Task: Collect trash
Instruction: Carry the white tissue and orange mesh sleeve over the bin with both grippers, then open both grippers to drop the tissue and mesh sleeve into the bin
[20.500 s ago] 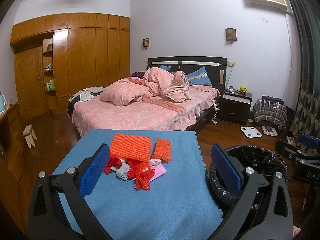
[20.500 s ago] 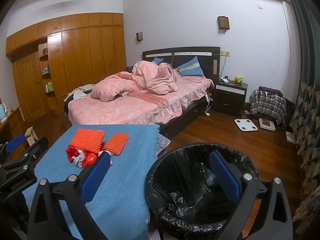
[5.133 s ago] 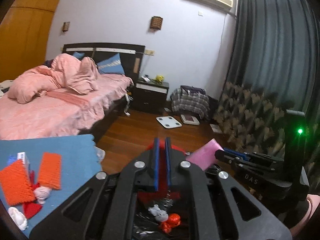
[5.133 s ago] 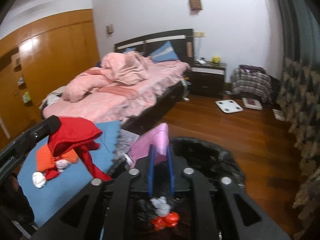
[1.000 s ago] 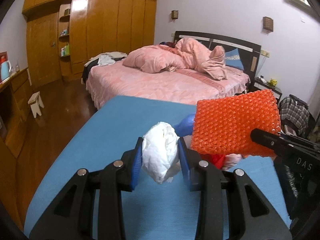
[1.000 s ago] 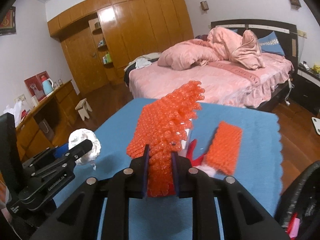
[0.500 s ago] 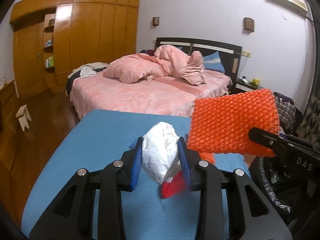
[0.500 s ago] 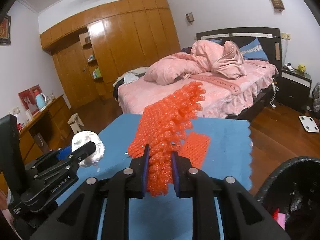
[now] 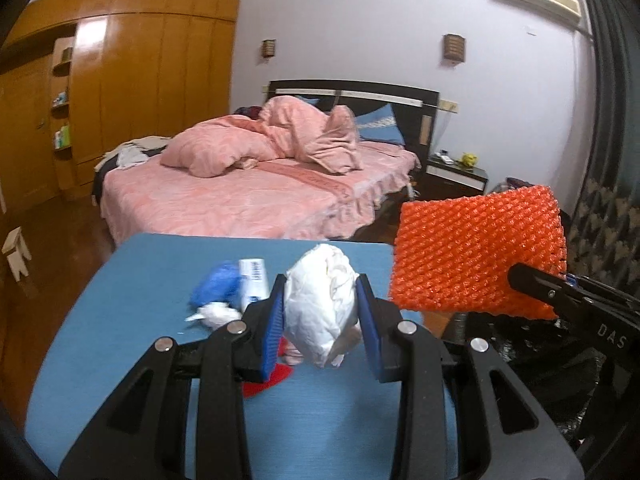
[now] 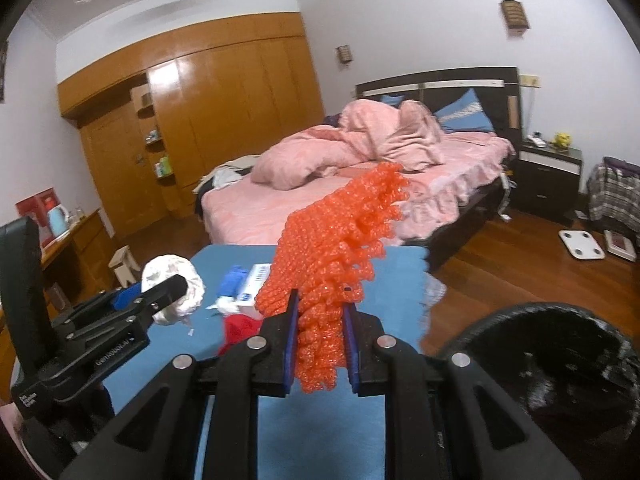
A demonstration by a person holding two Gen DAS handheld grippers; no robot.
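Swung toward black bin (image 10: 560, 360), left hand-held gripper (image 9: 322, 316) pinching white wad (image 9: 320, 304), right hand-held gripper (image 10: 320, 344) pinching orange mesh (image 10: 336, 248)

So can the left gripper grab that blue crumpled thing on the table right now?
Probably not yet. The left gripper is already shut on a white paper wad, so nothing else fits. The blue crumpled thing lies uncovered on the blue table, so it could once the wad is dropped.

two grippers (image 9: 322, 312), one tissue wad (image 9: 322, 304), one bin (image 10: 560, 360)
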